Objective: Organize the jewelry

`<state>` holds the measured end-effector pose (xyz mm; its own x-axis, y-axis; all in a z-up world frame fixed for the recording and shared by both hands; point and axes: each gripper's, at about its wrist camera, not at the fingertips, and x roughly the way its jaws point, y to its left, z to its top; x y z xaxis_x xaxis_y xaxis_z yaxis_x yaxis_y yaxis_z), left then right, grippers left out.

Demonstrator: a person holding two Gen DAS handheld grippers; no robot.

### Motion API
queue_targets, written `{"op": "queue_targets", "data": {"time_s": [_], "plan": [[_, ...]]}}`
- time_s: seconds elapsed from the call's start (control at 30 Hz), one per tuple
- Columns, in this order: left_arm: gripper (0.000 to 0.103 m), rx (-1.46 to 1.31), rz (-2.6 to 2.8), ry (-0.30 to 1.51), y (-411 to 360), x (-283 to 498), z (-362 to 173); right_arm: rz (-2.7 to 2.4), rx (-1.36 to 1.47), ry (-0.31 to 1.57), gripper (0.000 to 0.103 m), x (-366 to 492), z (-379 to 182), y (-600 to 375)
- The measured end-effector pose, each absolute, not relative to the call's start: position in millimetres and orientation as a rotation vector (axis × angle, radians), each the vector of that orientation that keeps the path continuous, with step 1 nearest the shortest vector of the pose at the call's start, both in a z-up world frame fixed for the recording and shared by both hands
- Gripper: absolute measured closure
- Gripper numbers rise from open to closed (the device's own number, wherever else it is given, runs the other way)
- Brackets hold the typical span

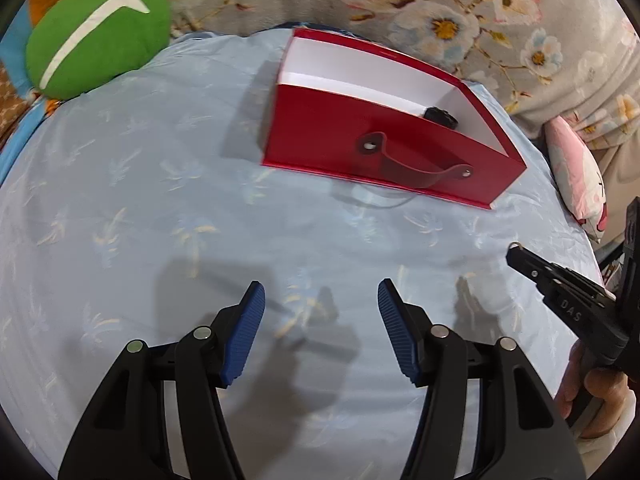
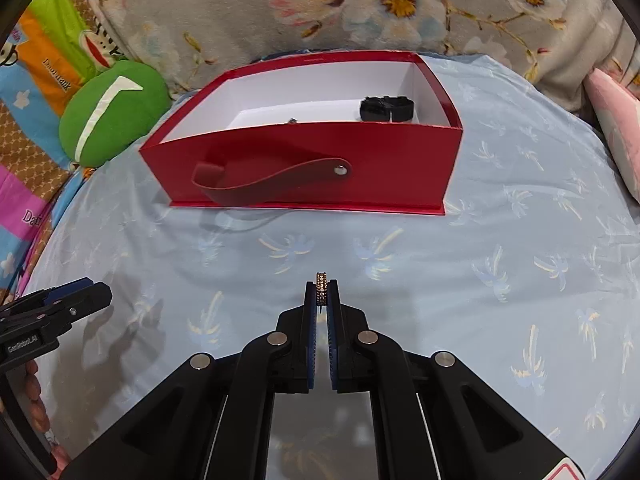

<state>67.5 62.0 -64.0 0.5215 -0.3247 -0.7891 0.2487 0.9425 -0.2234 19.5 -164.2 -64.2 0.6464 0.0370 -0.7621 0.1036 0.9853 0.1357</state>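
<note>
A red open box (image 2: 304, 160) with a white inside and a strap handle stands on the pale blue sheet, also in the left wrist view (image 1: 360, 148). A black band (image 2: 386, 109) lies in its far right corner, and a small dark piece (image 2: 292, 121) peeks over the front wall. My right gripper (image 2: 322, 294) is shut on a gold stone-set ring (image 2: 322, 287), held on edge above the sheet in front of the box. From the left wrist view the right gripper (image 1: 516, 254) shows the ring (image 1: 515, 245) at its tip. My left gripper (image 1: 322, 300) hangs open over bare sheet, nothing between its fingers.
A green cushion (image 2: 108, 112) lies left of the box. A floral blanket (image 2: 360, 4) runs along the back, and a pink pillow (image 2: 616, 132) sits at the right. A hand (image 1: 596, 396) grips the right tool's handle. The left gripper (image 2: 56, 304) shows at the left edge.
</note>
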Motion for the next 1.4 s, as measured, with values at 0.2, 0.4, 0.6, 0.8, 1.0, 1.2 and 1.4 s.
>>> {"op": "queue_targets", "data": {"time_s": [0.2, 0.4, 0.6, 0.8, 1.0, 1.2, 1.4], "plan": [[0.047, -0.133, -0.250, 0.958, 119.0, 56.3, -66.3, -0.004, 0.138, 0.864, 0.098, 17.6, -54.4, -143.2], [0.047, -0.211, -0.052, 0.949, 219.1, 41.6, -75.2, 0.053, 0.085, 0.874, 0.098, 21.4, -47.8, -105.1], [0.051, -0.247, 0.222, 0.936, 349.0, 22.7, -84.5, 0.140, 0.030, 0.881, 0.098, 29.2, -43.2, -48.6], [0.052, -0.308, 0.443, 0.922, 455.2, 8.7, -88.7, 0.219, -0.020, 0.891, 0.098, 35.8, -43.8, 3.7], [0.061, -0.321, 0.493, 0.962, 489.6, 15.8, -108.8, 0.235, -0.042, 0.894, 0.098, 38.4, -41.7, 18.5], [0.096, -0.240, 0.511, 0.960, 489.3, 25.2, -113.6, 0.220, -0.038, 0.896, 0.098, 39.5, -41.5, 15.7], [0.103, -0.250, 0.332, 0.946, 461.2, 32.4, -98.8, 0.218, -0.026, 0.890, 0.098, 35.9, -40.4, 11.6]]}}
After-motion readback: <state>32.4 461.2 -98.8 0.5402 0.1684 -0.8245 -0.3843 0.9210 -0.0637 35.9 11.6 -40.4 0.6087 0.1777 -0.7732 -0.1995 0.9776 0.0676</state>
